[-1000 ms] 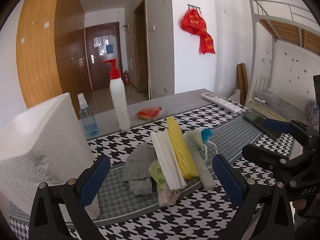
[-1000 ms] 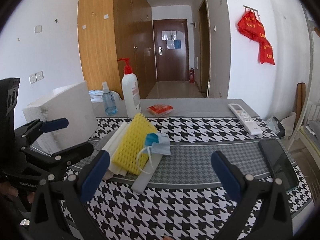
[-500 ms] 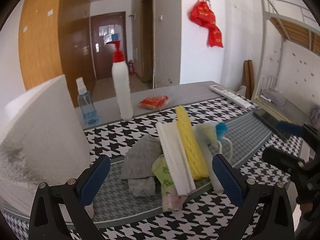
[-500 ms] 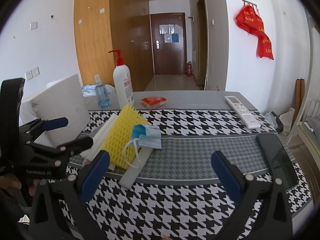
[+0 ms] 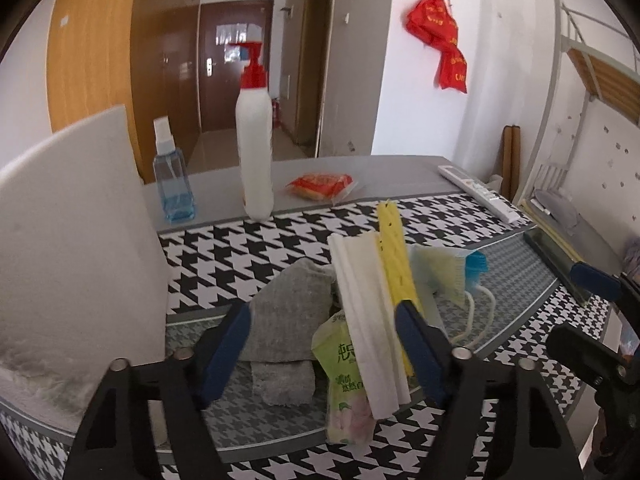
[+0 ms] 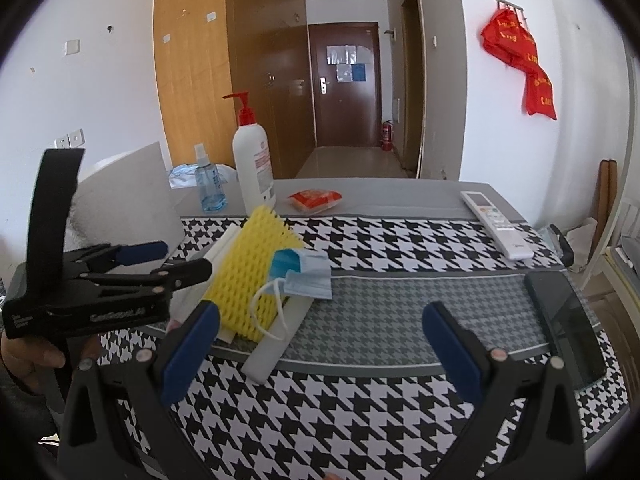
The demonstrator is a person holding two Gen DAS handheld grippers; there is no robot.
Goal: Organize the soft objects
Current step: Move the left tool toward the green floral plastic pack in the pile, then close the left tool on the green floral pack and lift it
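A pile of soft things lies on the houndstooth table cloth [image 5: 248,248]: a grey cloth [image 5: 292,312], a green tissue pack [image 5: 344,384], white foam sheets [image 5: 368,320], a yellow foam net [image 5: 394,256] and a blue face mask [image 5: 448,272]. My left gripper [image 5: 326,350] is open, its jaws partly narrowed around the grey cloth, tissue pack and white sheets, holding nothing. In the right wrist view the net [image 6: 248,276] and mask [image 6: 304,276] lie left of centre. My right gripper [image 6: 320,356] is wide open and empty above the cloth, right of the pile.
A large white foam block [image 5: 72,248] stands at the left. A pump bottle [image 5: 254,148], a blue spray bottle [image 5: 172,176] and a red snack packet [image 5: 320,186] stand behind the pile. A remote [image 6: 496,224] and a phone [image 6: 568,320] lie at the right.
My left gripper has moved forward into the pile and its jaws have narrowed from wide open. My right gripper has come slightly closer to the table, still wide open.
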